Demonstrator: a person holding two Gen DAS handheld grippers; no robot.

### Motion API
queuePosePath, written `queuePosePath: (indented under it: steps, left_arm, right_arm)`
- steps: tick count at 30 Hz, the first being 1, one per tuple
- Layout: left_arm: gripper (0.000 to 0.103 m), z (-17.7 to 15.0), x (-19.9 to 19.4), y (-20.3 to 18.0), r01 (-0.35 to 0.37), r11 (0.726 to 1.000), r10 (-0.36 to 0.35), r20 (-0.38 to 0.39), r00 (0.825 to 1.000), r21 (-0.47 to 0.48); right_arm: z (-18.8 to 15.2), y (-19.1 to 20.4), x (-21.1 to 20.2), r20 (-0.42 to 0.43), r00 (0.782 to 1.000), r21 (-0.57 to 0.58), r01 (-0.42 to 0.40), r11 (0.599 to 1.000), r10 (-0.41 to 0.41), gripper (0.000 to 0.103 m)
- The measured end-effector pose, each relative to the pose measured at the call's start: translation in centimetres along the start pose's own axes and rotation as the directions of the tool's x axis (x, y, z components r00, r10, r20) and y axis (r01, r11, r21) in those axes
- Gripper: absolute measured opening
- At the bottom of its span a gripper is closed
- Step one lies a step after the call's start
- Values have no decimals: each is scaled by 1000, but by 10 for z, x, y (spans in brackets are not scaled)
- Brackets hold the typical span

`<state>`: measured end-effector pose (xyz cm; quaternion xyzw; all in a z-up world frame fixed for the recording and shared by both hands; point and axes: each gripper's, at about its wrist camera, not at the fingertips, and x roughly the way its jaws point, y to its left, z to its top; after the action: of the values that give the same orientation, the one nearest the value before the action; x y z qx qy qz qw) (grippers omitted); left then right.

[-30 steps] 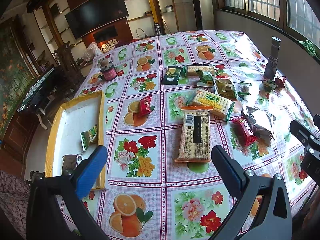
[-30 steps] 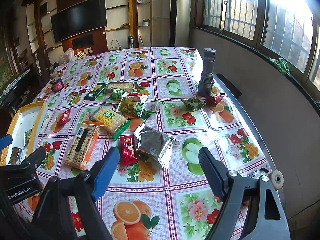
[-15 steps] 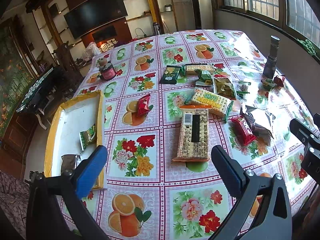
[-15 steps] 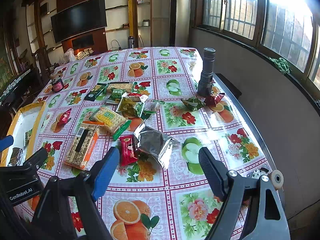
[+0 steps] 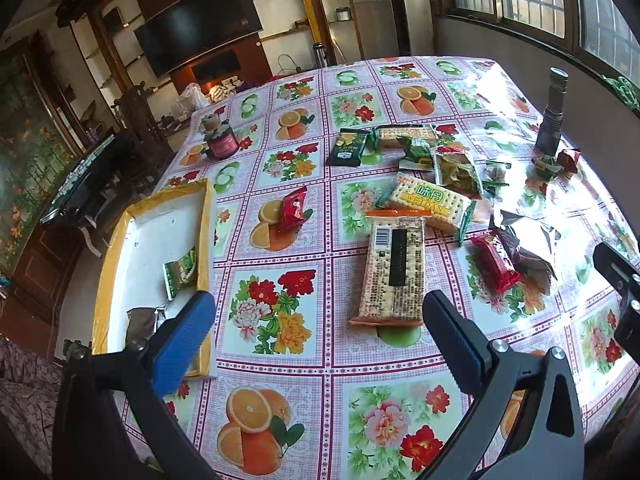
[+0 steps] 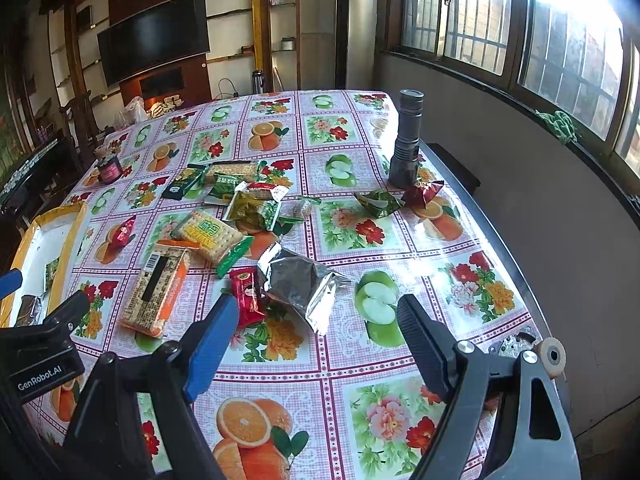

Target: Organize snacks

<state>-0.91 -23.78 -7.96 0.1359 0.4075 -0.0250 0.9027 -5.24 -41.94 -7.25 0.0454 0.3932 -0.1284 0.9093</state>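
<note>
Snacks (image 5: 394, 270) lie scattered on the tabletop (image 5: 320, 364), and two small packets are inside the yellow-rimmed tray (image 5: 105, 264) at the left edge. Both the left hand-held gripper (image 5: 318, 334) and the right hand-held gripper (image 6: 318, 334) hover released, grasping nothing.

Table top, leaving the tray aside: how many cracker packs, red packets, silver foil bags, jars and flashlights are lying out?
cracker packs: 3
red packets: 3
silver foil bags: 1
jars: 1
flashlights: 1
Total: 9
</note>
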Motion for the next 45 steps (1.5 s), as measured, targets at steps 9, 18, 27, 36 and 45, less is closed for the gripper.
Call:
queuePosePath:
  steps: [9,18,27,36,45]
  left_arm:
    - [103,0,4,3,2,1000,-2,-5,1000,-5]
    - [103,0,4,6,3,1000,-3,-5,1000,-12]
    - [103,-1,4,6,4,1000,-4,-5,1000,-11]
    - [103,-1,4,7,4,1000,-5,-5,1000,-11]
    - [103,-9,18,17,43,999,-44,-42,998,-30]
  right_arm:
    - [-2,1,0,-4,1000,-18,4,1000,-5,82]
    - [-2,2,-1,-5,1000,-17,3,1000,-3,82]
    - [-3,1,-3,-4,1000,-10,-2,1000,2,82]
    - [-3,0,-3,-8,1000,-6,-4,1000,4,82]
    - [-8,-9,5,-20,999,25,-36,999,37,82]
